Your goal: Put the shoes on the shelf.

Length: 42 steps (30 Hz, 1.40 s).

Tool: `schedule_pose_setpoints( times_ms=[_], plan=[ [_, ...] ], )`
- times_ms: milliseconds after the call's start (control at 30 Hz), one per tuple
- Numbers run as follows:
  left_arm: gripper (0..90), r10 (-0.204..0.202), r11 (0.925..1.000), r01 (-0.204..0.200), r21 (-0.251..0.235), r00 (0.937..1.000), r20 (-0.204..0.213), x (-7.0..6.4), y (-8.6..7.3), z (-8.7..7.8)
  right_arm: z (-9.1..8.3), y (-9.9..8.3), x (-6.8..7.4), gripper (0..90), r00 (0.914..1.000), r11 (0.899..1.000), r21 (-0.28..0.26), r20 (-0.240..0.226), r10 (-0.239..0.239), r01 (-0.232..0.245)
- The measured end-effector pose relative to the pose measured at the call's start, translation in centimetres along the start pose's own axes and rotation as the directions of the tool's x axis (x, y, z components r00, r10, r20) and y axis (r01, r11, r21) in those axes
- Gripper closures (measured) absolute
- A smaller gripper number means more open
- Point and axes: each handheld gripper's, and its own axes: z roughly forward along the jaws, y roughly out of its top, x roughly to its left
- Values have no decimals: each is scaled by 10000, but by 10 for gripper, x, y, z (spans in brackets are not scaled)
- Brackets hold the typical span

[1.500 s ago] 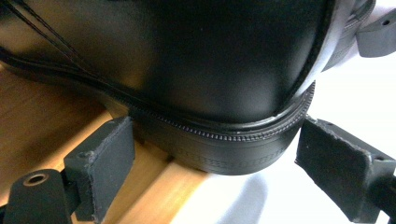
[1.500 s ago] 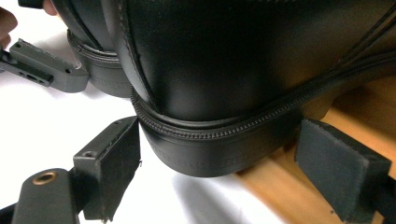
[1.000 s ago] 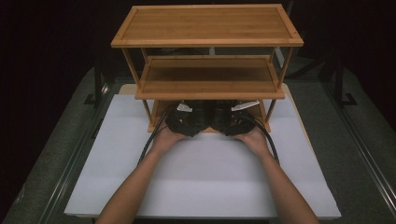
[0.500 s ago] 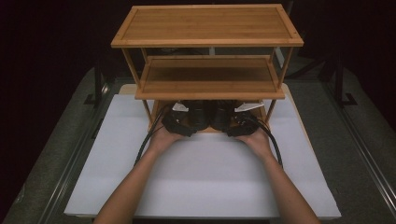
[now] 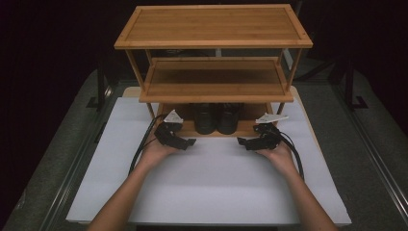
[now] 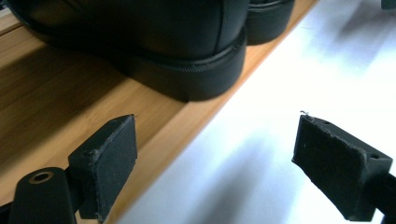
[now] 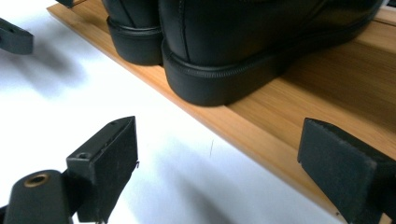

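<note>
While both hands rest on the white mat [image 5: 211, 192], the left gripper [image 5: 185, 142] and the right gripper [image 5: 245, 143] sit released, each with its jaws spread wide and nothing between them. They lie well apart, one at each side of the rack's [image 5: 211, 41] front, tips turned inward toward each other.

Two black shoes [image 5: 217, 117] stand side by side on the lowest shelf [image 5: 248, 126], heels toward the person, between the two grippers and just behind them. The shoes touch or nearly touch each other; I cannot tell which.

From the left gripper view, the near shoe's heel [image 6: 205, 70] stands at the shelf's front edge, ahead of the open jaws and apart from them. One left jaw hangs over the wooden shelf, the other over the mat.

From the right gripper view, the near heel [image 7: 210, 79] likewise sits at the shelf edge, clear of the jaws. The second shoe's heel [image 7: 135, 44] shows beyond it, and a tip of the left gripper [image 7: 14, 37] appears farther off over the mat.

The two upper shelves are bare wood.
</note>
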Motion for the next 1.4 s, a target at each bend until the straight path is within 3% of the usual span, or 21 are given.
schedule_pose_setpoints(
  times_ms=[67,233,467,733,800,833,967,1133,1400],
  plan=[
    [128,8,10000,-9,-15,10000,-58,-4,-5,-8,-7,-5,1,103,9998,9999,42,178,-118,118],
    [123,-108,9997,105,-226,9999,-103,-13,-23,-33,-25,-19,4,103,9999,10000,-13,76,98,-98],
    [123,-163,9988,152,-463,9996,-228,-23,-48,-61,-45,-36,8,99,9997,10000,-23,221,-85,86],
    [122,-273,9991,247,-353,9968,-758,-34,-89,-99,-73,-66,19,91,9988,9998,161,466,-135,127],
    [123,-288,9992,264,-307,9964,-803,-34,-93,-101,-78,-72,20,91,9989,9999,135,465,-42,36],
    [122,-343,9993,327,-190,9950,-943,-35,-104,-108,-82,-76,20,91,9987,9999,143,507,21,-28],
    [123,-447,9990,450,2,9917,-1203,-36,-123,-119,-94,-89,20,91,9979,9996,216,630,153,-167],
    [110,-562,9965,648,532,9873,-1488,-36,-142,-127,-106,-105,18,91,9949,9985,517,1006,119,-172],
    [27,-791,9921,918,850,9867,-1421,-34,-163,-134,-120,-126,14,91,9839,9910,1280,1781,167,-400]
  ],
)
